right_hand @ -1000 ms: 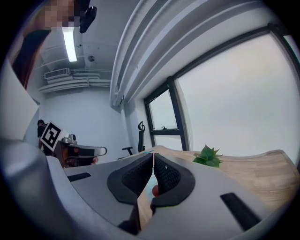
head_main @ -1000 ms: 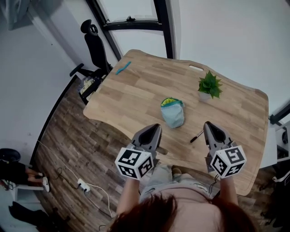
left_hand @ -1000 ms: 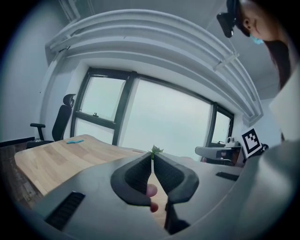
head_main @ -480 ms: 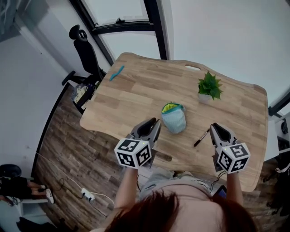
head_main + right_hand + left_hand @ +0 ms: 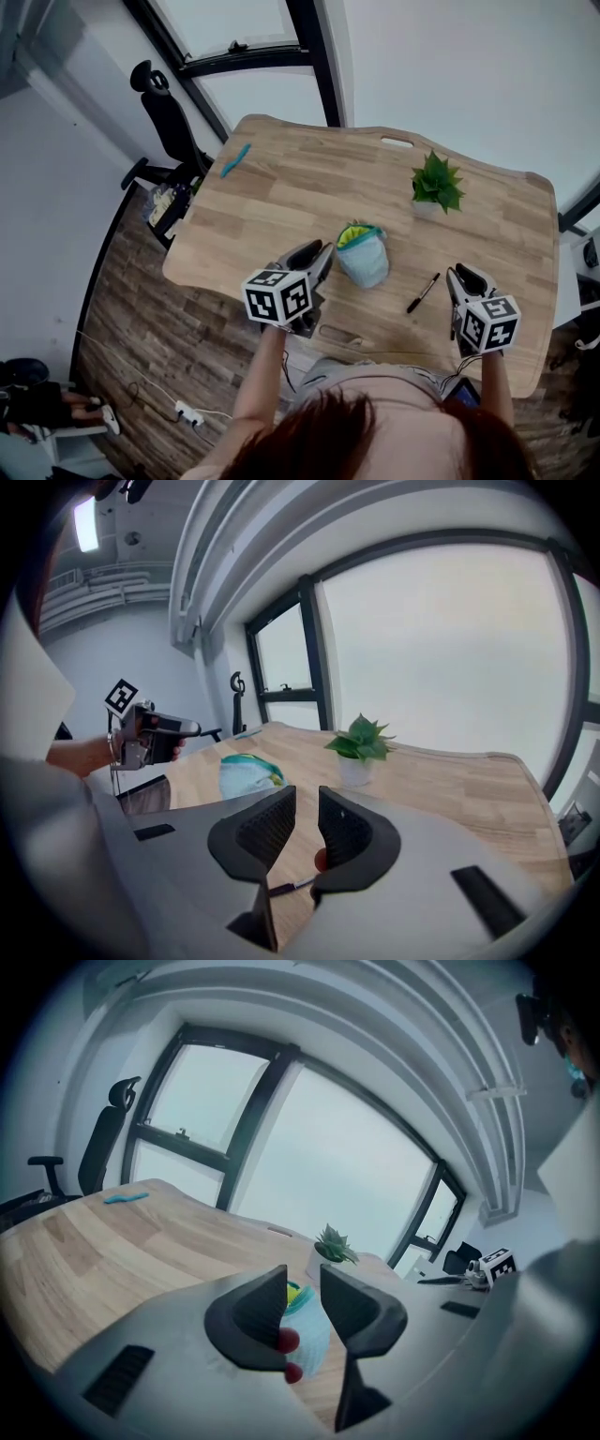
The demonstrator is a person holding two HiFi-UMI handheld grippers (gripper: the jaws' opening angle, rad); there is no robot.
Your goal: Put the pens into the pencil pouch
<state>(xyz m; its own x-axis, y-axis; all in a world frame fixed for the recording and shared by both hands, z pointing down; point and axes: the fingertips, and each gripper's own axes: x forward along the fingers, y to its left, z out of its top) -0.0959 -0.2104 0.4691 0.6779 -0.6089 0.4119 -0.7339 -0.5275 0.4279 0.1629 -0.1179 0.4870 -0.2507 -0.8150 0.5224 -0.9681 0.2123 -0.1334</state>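
Pouch and pen lay on the wood-grain counter.
Soft, pale blue and slumped, the pouch gaped at its yellow-green mouth mid-counter. The slim black pen lay slantwise, apart from it, between it and the right hand-held gripper. That one and the left hand-held gripper hovered at the near edge, ribbed dark jaws apart, having just been opening, nothing between them. A spiky green plant stood behind.
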